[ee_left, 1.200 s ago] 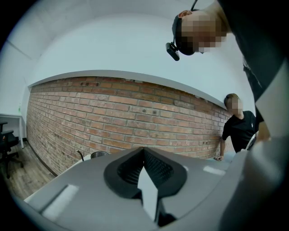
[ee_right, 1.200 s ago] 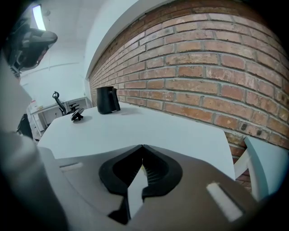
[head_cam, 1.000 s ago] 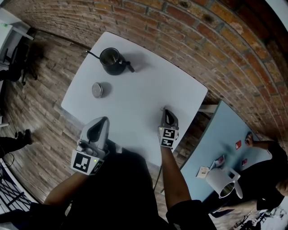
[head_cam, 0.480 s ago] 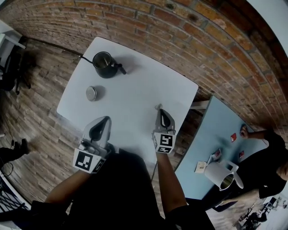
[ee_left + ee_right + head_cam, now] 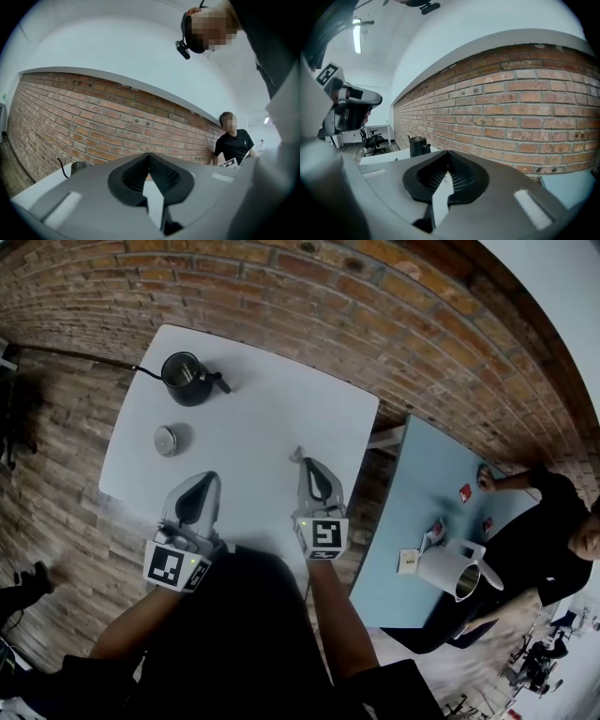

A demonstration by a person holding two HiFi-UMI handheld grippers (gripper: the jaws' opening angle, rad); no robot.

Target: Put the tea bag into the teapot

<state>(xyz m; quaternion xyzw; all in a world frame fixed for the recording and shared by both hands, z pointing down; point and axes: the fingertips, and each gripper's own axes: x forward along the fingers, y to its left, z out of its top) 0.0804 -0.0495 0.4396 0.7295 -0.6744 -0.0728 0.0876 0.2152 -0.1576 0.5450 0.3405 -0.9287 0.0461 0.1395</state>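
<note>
A black teapot point(image 5: 187, 379) stands without its lid at the far left corner of the white table point(image 5: 272, 418); it also shows small in the right gripper view point(image 5: 418, 146) and at the left edge of the left gripper view point(image 5: 79, 166). My right gripper point(image 5: 302, 463) hovers over the table's near right part with its jaws shut. A small pale scrap, seemingly the tea bag point(image 5: 296, 456), sticks out at its tips. My left gripper point(image 5: 212, 487) is over the near edge, its jaws shut with nothing between them.
A round metal lid point(image 5: 166, 440) lies on the table in front of the teapot. To the right stands a pale blue table point(image 5: 412, 493) with a white jug point(image 5: 450, 570) and small packets; a person in black point(image 5: 553, 540) leans on it. A brick wall runs behind.
The head view has swung, so the table and teapot sit further up and left in the picture. Both grippers stay shut at about the same spots over the table.
</note>
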